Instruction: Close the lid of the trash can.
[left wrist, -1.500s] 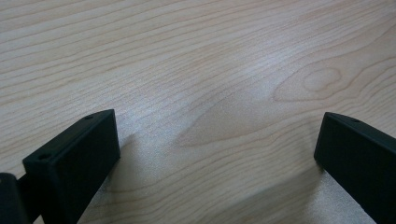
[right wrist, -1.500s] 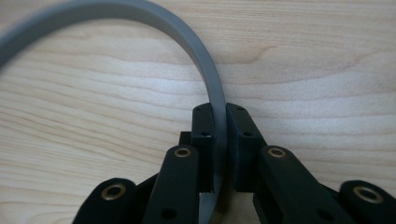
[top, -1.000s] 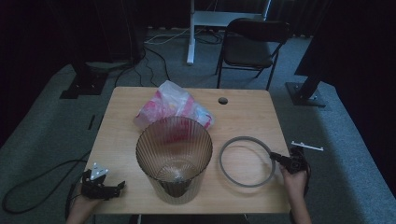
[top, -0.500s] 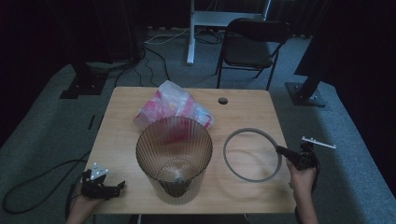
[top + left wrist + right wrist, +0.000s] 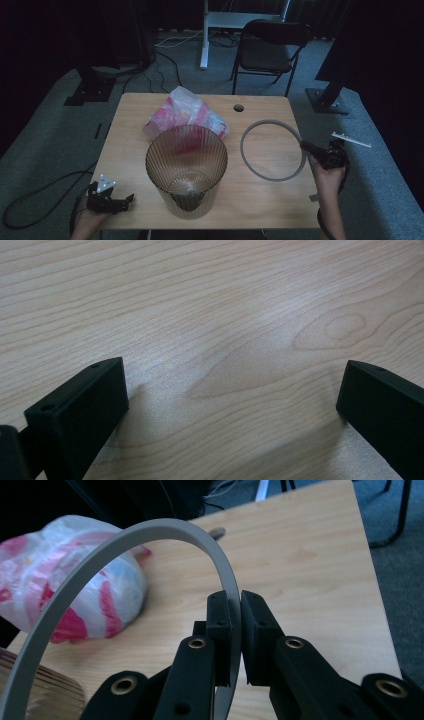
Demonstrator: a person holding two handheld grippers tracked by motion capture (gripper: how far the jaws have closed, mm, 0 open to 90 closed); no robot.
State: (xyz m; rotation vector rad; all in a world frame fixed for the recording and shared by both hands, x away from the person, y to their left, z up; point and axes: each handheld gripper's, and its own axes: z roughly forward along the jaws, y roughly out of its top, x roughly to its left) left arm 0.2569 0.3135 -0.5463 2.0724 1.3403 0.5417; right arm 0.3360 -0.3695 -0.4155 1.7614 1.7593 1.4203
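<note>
The right gripper (image 5: 306,145) is clamped on the grey ring (image 5: 272,149) by the tabletop's (image 5: 130,130) right edge, and it's risen since a second ago. The ring tilts, far side lower. The right gripper view catches its thin band on edge before the pink bag (image 5: 65,575). The left gripper (image 5: 122,200) sits open at the near-left corner beside the ribbed bin (image 5: 186,170).

Thin grey ring (image 5: 272,150), apparently lifted, right of ribbed bin (image 5: 186,170).

dim overhead view, bright gripper views
</note>
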